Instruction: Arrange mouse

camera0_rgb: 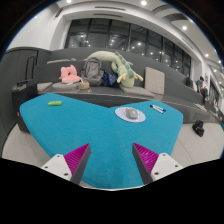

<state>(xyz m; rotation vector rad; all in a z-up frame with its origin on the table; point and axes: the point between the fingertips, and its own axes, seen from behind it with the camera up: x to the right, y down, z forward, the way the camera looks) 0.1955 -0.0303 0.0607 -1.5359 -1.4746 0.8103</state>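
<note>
A grey computer mouse [130,114] lies on a small round grey mat [141,119] toward the far right part of the teal table [95,135]. My gripper [111,163] hovers over the near part of the table, well short of the mouse. Its two fingers with magenta pads [148,157] stand wide apart, open, with only bare teal surface between them.
A small green thing [55,102] lies at the far left of the table, and a slim dark item [158,107] near its far right edge. Beyond the table stands a grey sofa [150,80] with a pink soft toy [69,74], a grey bundle [93,70] and a green plush [124,70].
</note>
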